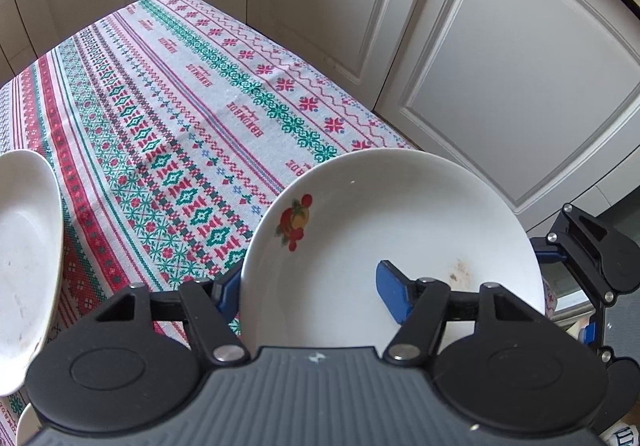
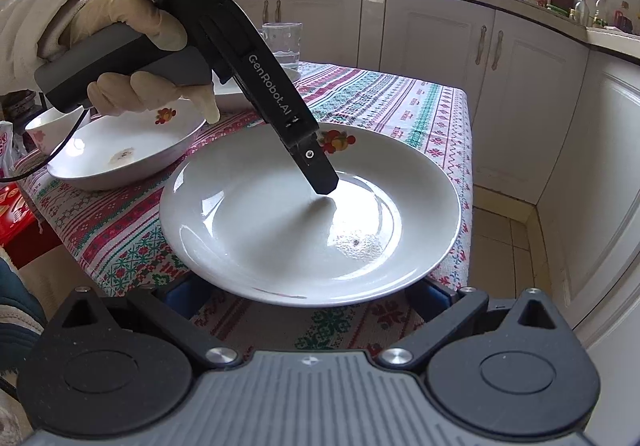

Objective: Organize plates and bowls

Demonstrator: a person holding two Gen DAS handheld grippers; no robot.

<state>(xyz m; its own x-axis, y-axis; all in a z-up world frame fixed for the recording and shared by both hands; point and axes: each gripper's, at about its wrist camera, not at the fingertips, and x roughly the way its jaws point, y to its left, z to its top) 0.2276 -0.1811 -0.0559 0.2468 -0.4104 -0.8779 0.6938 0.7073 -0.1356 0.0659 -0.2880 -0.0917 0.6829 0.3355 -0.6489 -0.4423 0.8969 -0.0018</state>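
A white plate with a fruit motif point(image 1: 400, 230) point(image 2: 312, 214) lies at the near right corner of the patterned tablecloth point(image 1: 172, 106). My left gripper point(image 1: 312, 294) is open: its blue fingers straddle the plate's rim, the right finger point(image 1: 394, 296) inside the plate, the left one outside. In the right wrist view the left gripper's finger point(image 2: 320, 174) reaches down into the plate. My right gripper point(image 2: 308, 296) is open, its blue fingers point(image 2: 184, 296) under the plate's near edge on either side. A second fruit-motif deep plate point(image 2: 128, 150) point(image 1: 24, 246) lies to the left.
A small white bowl point(image 2: 48, 126) and a glass point(image 2: 282, 42) on another white plate point(image 2: 240, 92) stand further back. Cream cabinets point(image 1: 500, 66) run close along the table's right side. A red box point(image 2: 12, 214) sits beside the table at left.
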